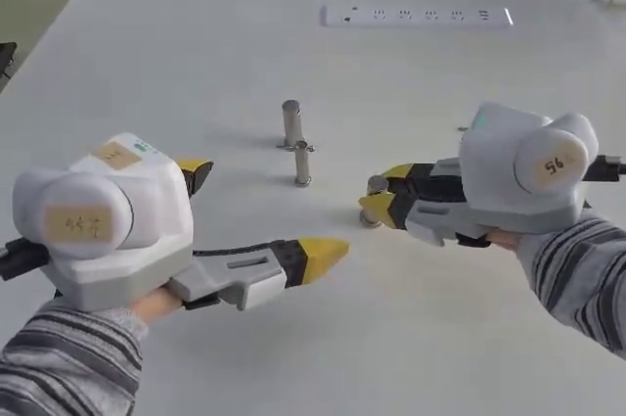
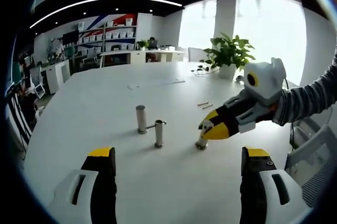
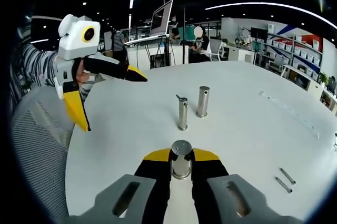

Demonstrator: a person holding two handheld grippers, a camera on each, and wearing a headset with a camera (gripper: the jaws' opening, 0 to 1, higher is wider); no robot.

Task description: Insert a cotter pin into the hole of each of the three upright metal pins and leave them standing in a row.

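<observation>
Three short metal pins stand upright on the white table (image 1: 196, 64). The far pin (image 1: 290, 122) is bare. The middle pin (image 1: 303, 163) has a thin cotter pin (image 2: 150, 126) sticking out near its top. My right gripper (image 1: 377, 199) is shut on the upper part of the third pin (image 3: 181, 163), whose base (image 2: 201, 144) rests on the table. My left gripper (image 2: 178, 155) is held open with nothing between its jaws, in front of the pins and to their left in the head view (image 1: 262, 210).
Two loose cotter pins (image 3: 285, 179) lie on the table to the right of my right gripper. A white power strip (image 1: 416, 16) lies at the far side. A potted plant (image 2: 229, 55) stands beyond the table's edge.
</observation>
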